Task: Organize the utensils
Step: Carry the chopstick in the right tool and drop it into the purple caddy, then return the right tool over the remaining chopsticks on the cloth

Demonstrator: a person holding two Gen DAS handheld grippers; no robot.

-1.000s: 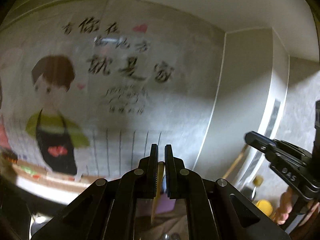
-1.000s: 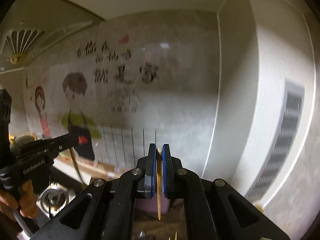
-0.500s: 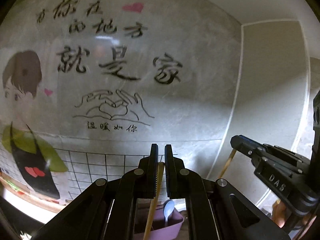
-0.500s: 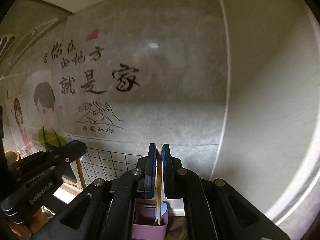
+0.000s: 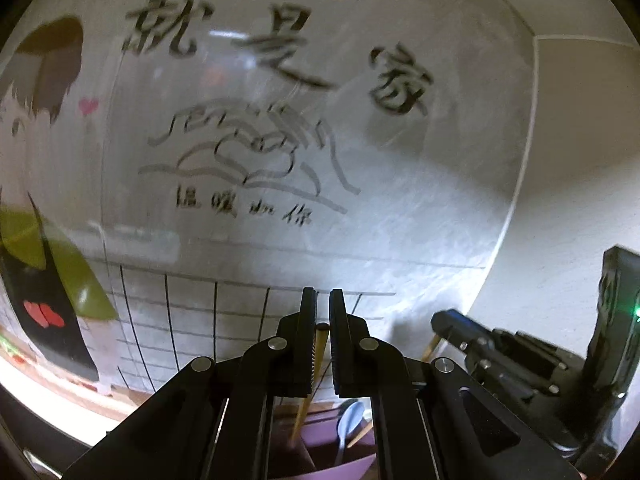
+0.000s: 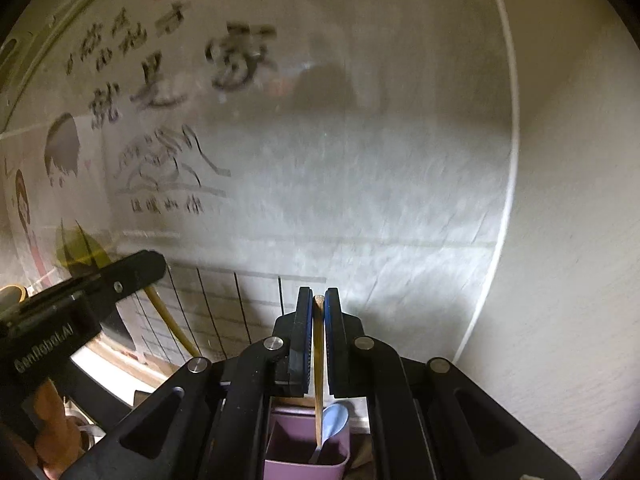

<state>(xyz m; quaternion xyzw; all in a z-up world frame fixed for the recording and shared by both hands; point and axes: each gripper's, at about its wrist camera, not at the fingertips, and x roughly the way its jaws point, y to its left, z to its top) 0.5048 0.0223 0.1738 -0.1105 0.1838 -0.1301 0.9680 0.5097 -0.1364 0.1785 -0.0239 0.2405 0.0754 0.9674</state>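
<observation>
My left gripper (image 5: 319, 300) is shut on a wooden chopstick (image 5: 316, 350) that hangs down toward a purple utensil holder (image 5: 320, 454). A light blue spoon (image 5: 349, 420) stands in the holder. My right gripper (image 6: 319, 300) is shut on a second wooden chopstick (image 6: 318, 360), whose lower end dips into the same purple holder (image 6: 306, 446) beside the blue spoon (image 6: 334, 420). The right gripper shows at the right edge of the left wrist view (image 5: 436, 318). The left gripper shows at the left of the right wrist view (image 6: 160, 260), its chopstick (image 6: 168, 316) hanging below.
A wall with a cartoon poster and Chinese lettering (image 5: 260, 120) stands close behind the holder. A white wall corner (image 6: 508, 160) rises at the right. A hand (image 6: 52, 420) holds the left gripper at lower left.
Both grippers have moved closer to the wall and down toward the purple holder. The right chopstick's tip now reaches into the holder. Both stay shut on their chopsticks.
</observation>
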